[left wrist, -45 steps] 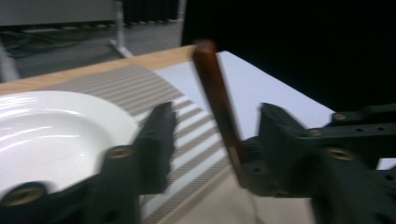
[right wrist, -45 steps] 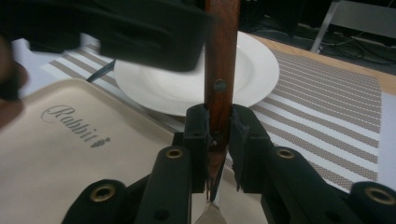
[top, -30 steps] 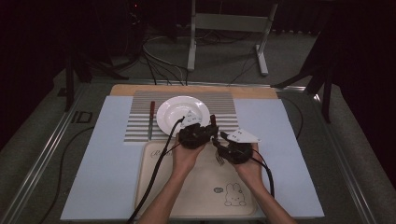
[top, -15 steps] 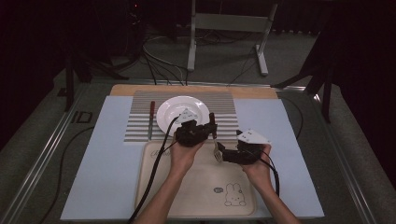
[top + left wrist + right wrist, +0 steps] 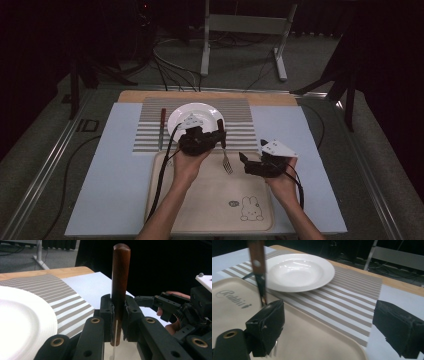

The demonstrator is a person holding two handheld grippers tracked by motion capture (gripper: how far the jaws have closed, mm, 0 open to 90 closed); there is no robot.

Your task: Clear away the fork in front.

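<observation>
Nearest the person, over the beige tray (image 5: 200,210), the right gripper (image 5: 250,165) was held with its jaws spread wide and nothing between them; they had just been opening. Just beyond it and to the left, the left gripper (image 5: 220,137) was clamped on the wooden handle of a fork (image 5: 120,282), whose tines (image 5: 227,165) hung down over the tray. Farther off, a white plate (image 5: 200,112) was seen on the striped mat (image 5: 240,125), with a knife (image 5: 162,127) laid beside it.

A white plate (image 5: 196,116) sits on a grey-and-white striped mat (image 5: 240,125); the fork's handle (image 5: 120,275) is reddish-brown wood.
</observation>
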